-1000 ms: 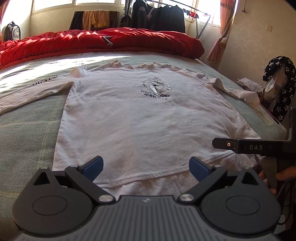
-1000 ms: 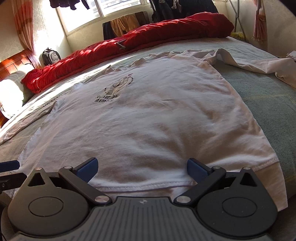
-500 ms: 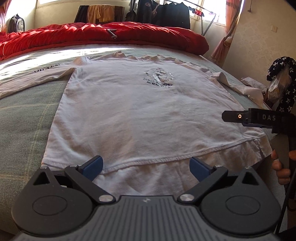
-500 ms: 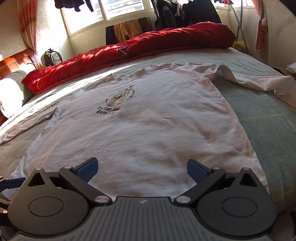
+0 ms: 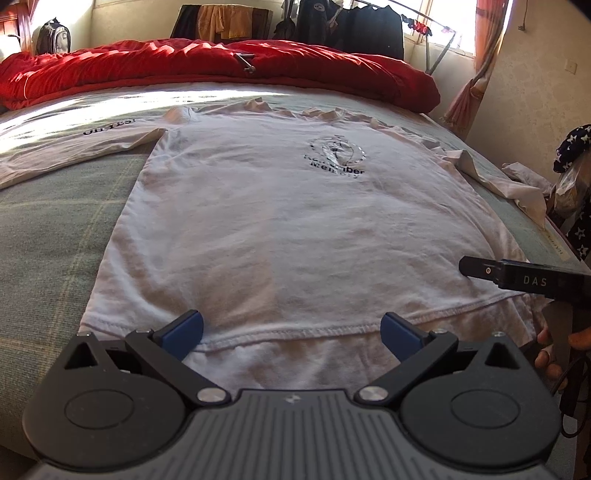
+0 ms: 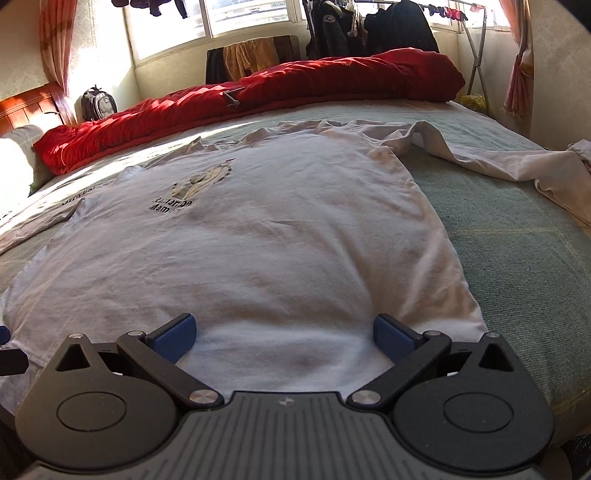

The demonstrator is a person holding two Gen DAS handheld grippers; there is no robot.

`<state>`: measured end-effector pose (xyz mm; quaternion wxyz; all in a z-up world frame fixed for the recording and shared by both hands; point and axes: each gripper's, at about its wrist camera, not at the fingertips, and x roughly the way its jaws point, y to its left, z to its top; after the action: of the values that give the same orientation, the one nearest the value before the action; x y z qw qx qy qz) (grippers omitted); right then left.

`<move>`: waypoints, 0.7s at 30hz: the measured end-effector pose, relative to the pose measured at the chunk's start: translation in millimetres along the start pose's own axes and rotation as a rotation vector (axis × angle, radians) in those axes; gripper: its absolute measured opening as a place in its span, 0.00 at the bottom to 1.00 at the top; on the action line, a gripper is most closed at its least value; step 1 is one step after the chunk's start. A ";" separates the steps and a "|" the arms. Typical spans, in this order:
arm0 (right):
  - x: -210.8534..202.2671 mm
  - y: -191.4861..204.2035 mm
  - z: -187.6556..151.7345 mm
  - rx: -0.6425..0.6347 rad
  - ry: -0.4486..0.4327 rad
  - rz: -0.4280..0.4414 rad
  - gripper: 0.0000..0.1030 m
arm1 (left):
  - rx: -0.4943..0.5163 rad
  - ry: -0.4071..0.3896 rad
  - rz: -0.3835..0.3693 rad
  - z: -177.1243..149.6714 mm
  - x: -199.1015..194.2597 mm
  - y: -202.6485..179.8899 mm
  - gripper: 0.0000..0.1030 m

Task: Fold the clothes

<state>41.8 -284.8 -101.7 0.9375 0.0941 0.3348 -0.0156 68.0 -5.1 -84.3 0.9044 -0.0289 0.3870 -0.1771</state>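
Observation:
A white long-sleeved shirt with a black chest print lies spread flat, front up, on the grey-green bed cover. Its hem faces me and both sleeves stretch out sideways. My left gripper is open, its blue fingertips wide apart just above the hem's left half. My right gripper is open too, hovering over the hem's right half with nothing between its fingers. The right gripper's black body shows at the right edge of the left wrist view, with a hand beneath it.
A red duvet is bunched along the far side of the bed. The right sleeve trails toward the bed's right edge. Dark clothes hang on a rack by the window. A backpack stands at the far left.
Both grippers stayed open. They pulled back from the hem, then came forward over it again. The view has lifted a little, showing more of the room.

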 end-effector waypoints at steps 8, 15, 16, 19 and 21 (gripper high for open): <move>-4.9 0.7 -3.7 -0.041 -0.001 0.006 1.00 | -0.051 -0.032 -0.013 -2.1 -5.0 4.4 0.99; -16.8 -27.1 8.6 0.043 -0.007 0.102 0.98 | -0.029 -0.116 0.078 15.8 -25.4 -13.8 0.98; -19.8 -35.1 10.9 0.065 -0.018 0.109 0.98 | -0.017 -0.125 0.084 20.9 -25.7 -18.2 0.98; -30.1 -66.3 18.0 0.135 -0.060 0.083 0.97 | 0.011 -0.128 0.076 35.0 -19.5 -33.1 0.98; -36.1 -92.9 24.5 0.182 -0.079 0.062 0.96 | 0.027 -0.112 0.059 40.9 -9.6 -46.0 0.98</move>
<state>20.6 -381.8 -75.7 0.9375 0.1885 0.2919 -0.0208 77.2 -48.3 -40.3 0.9298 -0.0152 0.3342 -0.1537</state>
